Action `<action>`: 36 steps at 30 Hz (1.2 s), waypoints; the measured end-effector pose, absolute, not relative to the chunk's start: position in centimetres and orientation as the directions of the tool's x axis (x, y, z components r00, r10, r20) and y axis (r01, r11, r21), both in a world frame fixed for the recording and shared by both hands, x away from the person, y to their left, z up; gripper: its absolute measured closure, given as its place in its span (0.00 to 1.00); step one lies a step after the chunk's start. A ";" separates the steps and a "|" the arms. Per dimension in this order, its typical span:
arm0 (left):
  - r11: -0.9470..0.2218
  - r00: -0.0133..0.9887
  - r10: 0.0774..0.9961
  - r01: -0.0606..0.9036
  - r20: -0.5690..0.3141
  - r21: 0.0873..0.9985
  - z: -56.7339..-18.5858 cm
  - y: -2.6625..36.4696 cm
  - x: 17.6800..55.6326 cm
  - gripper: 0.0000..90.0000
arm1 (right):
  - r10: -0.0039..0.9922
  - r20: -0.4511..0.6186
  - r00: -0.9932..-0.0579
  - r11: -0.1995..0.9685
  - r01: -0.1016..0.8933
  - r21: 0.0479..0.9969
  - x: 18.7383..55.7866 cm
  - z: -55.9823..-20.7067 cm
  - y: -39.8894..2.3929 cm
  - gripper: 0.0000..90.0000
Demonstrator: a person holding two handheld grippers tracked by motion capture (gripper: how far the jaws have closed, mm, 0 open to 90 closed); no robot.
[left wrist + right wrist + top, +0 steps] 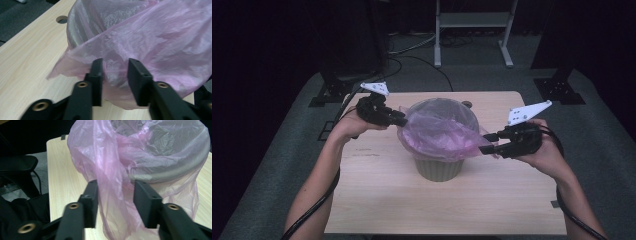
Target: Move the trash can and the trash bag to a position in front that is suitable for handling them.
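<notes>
Nearest the person, two forearms reach in over the wooden table (377, 200), each hand carrying a hand-held gripper with a trailing cable.

The right hand-held gripper (487, 142) sits at the right side of the bin (438, 169). In the right gripper view (115, 202) its jaws stand apart, with a hanging fold of the pink plastic bag (110, 182) between them; the left jaw's pad lies against the film while the right one stands clear of it.

The left hand-held gripper (402, 121) is at the bin's left rim. In the left gripper view (115, 80) its jaws are likewise parted around the bag's edge (150, 45), and no squeeze on the film can be made out.

The bin stands at the middle of the table, the bag (439, 127) draped over its mouth and spilling down the sides.

Beyond it a round hole (467, 104) marks the table's far edge, and a metal stand (472, 22) rises from the grey floor behind.
</notes>
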State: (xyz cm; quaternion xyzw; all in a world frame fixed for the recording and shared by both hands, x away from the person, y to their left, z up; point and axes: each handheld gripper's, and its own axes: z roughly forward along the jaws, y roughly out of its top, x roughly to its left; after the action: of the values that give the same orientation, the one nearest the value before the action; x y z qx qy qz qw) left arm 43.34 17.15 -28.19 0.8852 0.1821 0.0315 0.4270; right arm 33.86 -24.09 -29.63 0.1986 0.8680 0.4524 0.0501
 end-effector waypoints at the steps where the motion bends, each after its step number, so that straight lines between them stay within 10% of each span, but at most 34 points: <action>1: -0.570 0.933 0.346 0.294 -0.101 0.767 -28.1 17.2 43.3 0.87 | 0.390 0.091 -0.916 0.512 0.298 0.806 33.8 -29.6 -23.9 0.73; 7: -0.563 0.946 0.317 0.245 -0.068 0.789 -28.2 17.6 42.1 1.00 | 0.399 0.088 -0.913 0.526 0.306 0.793 33.6 -29.4 -23.3 0.99; 36: -0.543 0.973 0.177 0.223 -0.149 0.810 -36.4 20.5 38.1 1.00 | 0.349 0.190 -0.917 0.686 0.389 0.615 33.2 -37.1 -20.5 1.00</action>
State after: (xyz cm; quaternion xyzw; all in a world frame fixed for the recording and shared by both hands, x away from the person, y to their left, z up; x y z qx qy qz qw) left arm 38.09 20.51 -36.43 0.8779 0.1139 -0.0248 0.4645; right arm 33.16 -20.49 -37.07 0.2011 0.9176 0.3416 -0.0289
